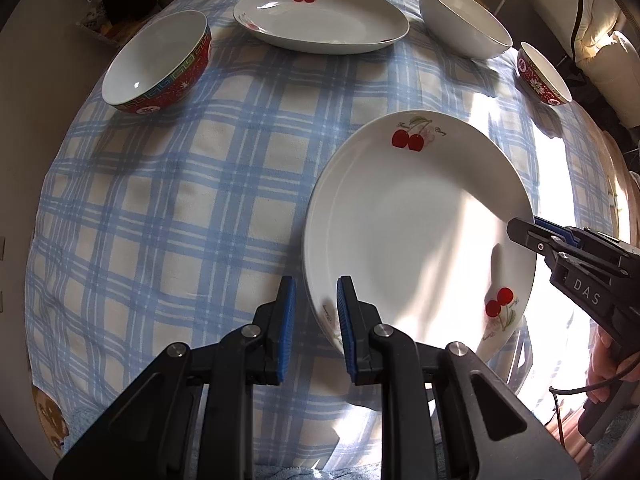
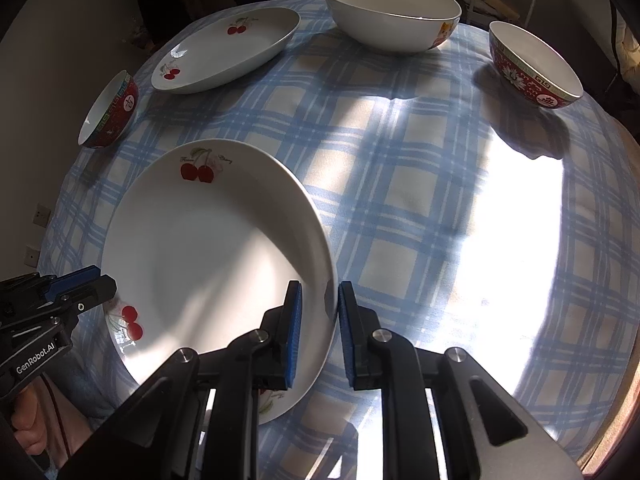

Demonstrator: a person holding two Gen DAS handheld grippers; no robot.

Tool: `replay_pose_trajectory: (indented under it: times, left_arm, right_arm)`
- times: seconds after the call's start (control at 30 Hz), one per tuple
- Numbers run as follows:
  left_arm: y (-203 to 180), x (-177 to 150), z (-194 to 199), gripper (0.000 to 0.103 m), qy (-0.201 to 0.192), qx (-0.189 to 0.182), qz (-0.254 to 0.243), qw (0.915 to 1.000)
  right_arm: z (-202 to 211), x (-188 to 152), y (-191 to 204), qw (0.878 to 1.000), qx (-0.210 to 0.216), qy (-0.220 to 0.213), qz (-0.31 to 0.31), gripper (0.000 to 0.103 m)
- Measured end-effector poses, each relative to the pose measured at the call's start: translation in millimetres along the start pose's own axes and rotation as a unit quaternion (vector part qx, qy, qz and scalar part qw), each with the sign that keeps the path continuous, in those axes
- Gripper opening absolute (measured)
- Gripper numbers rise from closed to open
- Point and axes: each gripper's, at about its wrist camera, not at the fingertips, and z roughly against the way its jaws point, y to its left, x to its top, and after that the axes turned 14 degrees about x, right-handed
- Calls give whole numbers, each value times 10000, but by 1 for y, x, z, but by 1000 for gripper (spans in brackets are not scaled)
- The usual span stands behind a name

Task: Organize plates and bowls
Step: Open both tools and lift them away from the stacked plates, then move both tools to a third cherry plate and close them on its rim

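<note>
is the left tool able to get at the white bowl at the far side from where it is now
Probably yes, with a long reach. The left tool is open at the near plate, and the cloth toward the white bowl looks clear.

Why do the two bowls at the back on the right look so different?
The plain white bowl is wider than the red patterned bowl beside it. The white bowl's outside is bare white except for a small orange picture near the rim, while the red patterned bowl's outside is covered in flowers, symbols and a key-pattern band. Both are white inside, look empty, and stand upright on the blue checked tablecloth.
</note>
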Motion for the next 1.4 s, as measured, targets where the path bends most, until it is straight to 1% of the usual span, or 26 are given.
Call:
replay_pose_trajectory:
  times: [0.03, 0.13, 0.47, 0.57, 0.63, 0.67, 0.7, 0.73, 0.77, 0.8, 0.83, 0.9, 0.93, 0.97, 1.0, 1.03, 1.07, 1.1, 1.17, 1.27, 1.4]
  left_arm:
    - [1, 0, 0, 21, -6, 20, 5, 10000]
    - [2, 1, -2, 21, 49, -79, 54, 9999]
    - [4, -1, -2, 21, 88, -62, 160, 9998]
    - [8, 5, 1, 22, 97, -103, 196, 9997]
    - [11, 12, 5, 22, 80, -95, 179, 9998]
    - [12, 16, 8, 23, 44, -80, 161, 9998]
    - [14, 21, 11, 26, -4, -52, 127, 9999]
    - [15, 27, 14, 30, -37, -10, 105, 9999]
    - [17, 33, 16, 40, -68, 41, 94, 9999]
    - [20, 38, 20, 48, -142, 87, 84, 9998]
    - [22, 44, 23, 51, -228, 143, 70, 9996]
    - [24, 58, 29, 58, -317, 200, 8, 9993]
    - [26, 65, 31, 61, -313, 224, -23, 9993]
    - [27, 73, 33, 67, -305, 254, -54, 9992]
    - [28, 81, 35, 76, -299, 295, -84, 9991]
    - [29, 89, 37, 80, -314, 355, -106, 9988]
    - [30, 96, 40, 85, -371, 428, -113, 9983]
    - [31, 103, 42, 87, -460, 495, -105, 9977]
    - [34, 119, 45, 90, -590, 511, -95, 9969]
    - [37, 142, 42, 90, -629, 386, -85, 9972]
    - [44, 169, 26, 91, -559, 307, 154, 9978]
  right_arm:
    - [1, 0, 0, 10000, 8, -9, -12, 19]
    - [3, 0, -2, 10000, 24, -23, -16, 19]
    - [10, 1, -6, 9999, 41, -93, -78, 19]
    - [14, 4, -6, 9998, 66, -133, -100, 19]
    - [19, 10, -4, 9998, 59, -183, -72, 21]
    - [21, 14, -3, 9997, 21, -220, -44, 28]
    - [24, 18, -1, 9997, -6, -254, -7, 39]
    - [25, 23, 1, 9996, -21, -290, 34, 44]
    - [27, 28, 3, 9994, -42, -324, 79, 51]
    - [28, 33, 5, 9993, -83, -350, 131, 54]
    - [28, 39, 7, 9991, -129, -365, 185, 56]
    - [28, 50, 8, 9989, -194, -383, 210, 72]
    - [28, 56, 8, 9989, -173, -399, 188, 75]
    - [28, 62, 8, 9990, -121, -410, 152, 79]
    - [28, 68, 8, 9991, -50, -411, 109, 83]
    - [27, 73, 8, 9991, 31, -407, 78, 86]
    - [26, 79, 9, 9990, 107, -420, 57, 92]
    - [26, 85, 10, 9988, 167, -463, 33, 95]
    - [27, 96, 10, 9981, 214, -582, -9, 97]
    - [27, 114, 9, 9974, 184, -701, -32, 98]
    - [20, 137, 4, 9977, 174, -644, -102, 99]
